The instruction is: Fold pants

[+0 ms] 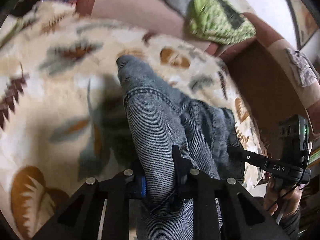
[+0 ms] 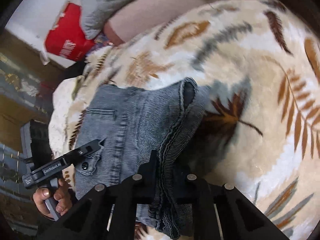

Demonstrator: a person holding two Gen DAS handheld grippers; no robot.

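A leaf-patterned blanket [image 1: 60,104] is spread over what appears to be a bed, and the grey jeans [image 1: 160,120] are partly draped on it and partly raised off it. No finished fold is seen; the jeans are bunched and gathered at two points, so the folding is judged to be at an early stage, with most of it left. Both grippers are angled steeply downward. The left gripper [image 1: 160,172] is clamped on a gathered roll of denim, and the right gripper [image 2: 166,172] on layered hem edges.
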